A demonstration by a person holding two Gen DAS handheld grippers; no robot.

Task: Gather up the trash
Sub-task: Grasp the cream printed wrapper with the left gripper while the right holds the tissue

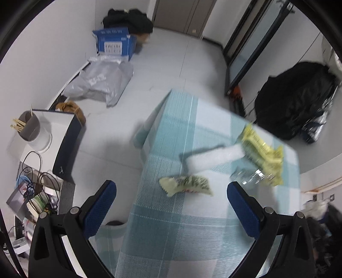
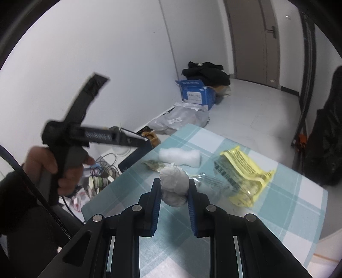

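My right gripper (image 2: 174,183) is shut on a crumpled white paper ball (image 2: 173,174), held just above the teal plaid tablecloth (image 2: 284,205). On the cloth lie a white foam piece (image 2: 181,157), a small greenish wrapper (image 2: 154,164), a clear plastic wrapper (image 2: 208,181) and a yellow packet (image 2: 241,169). My left gripper (image 1: 172,190) stands open over the table's near left part. The greenish wrapper (image 1: 186,185) lies between its fingertips and below them, untouched. The foam piece (image 1: 211,157), the yellow packet (image 1: 263,149) and the clear wrapper (image 1: 252,177) lie beyond. A hand (image 2: 66,171) holds the left tool.
Left of the table stands a white cabinet (image 1: 62,128) with a grey cup of sticks (image 1: 30,126) and tangled cables (image 1: 36,179). On the floor are grey plastic bags (image 1: 100,81), a blue box (image 1: 115,43) and black clothes (image 1: 128,20). A black bag (image 1: 297,98) sits at the right.
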